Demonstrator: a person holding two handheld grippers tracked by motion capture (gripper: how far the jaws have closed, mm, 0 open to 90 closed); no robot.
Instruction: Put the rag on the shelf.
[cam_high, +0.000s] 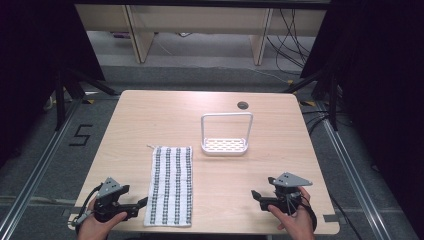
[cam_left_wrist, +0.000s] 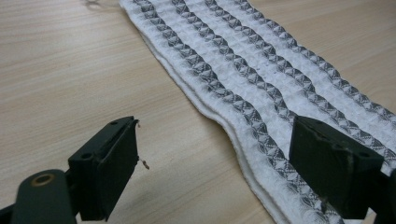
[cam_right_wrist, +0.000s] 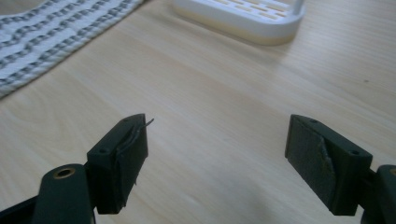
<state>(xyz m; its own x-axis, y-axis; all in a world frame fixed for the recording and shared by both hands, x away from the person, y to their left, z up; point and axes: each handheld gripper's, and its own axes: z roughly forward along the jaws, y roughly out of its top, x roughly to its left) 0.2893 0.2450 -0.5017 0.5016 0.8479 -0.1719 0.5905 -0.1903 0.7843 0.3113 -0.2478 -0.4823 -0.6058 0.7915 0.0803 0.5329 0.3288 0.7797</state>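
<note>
A folded white towel (cam_high: 170, 185) with grey woven stripes lies lengthwise on the tabletop (cam_high: 150, 120). The left gripper (cam_high: 141, 204), jaws apart, sits just beside its near left edge. The right gripper (cam_high: 256, 196), also spread and empty, is well apart. Beyond stands a white handled rack (cam_high: 226, 145), perhaps a small caddy.

A folded white towel (cam_high: 169, 185) with grey patterned stripes lies lengthwise on the wooden bench (cam_high: 150, 120), near its front edge. Well apart from it, a white slotted rack (cam_high: 225, 145) with an upright loop handle stands mid-bench.
</note>
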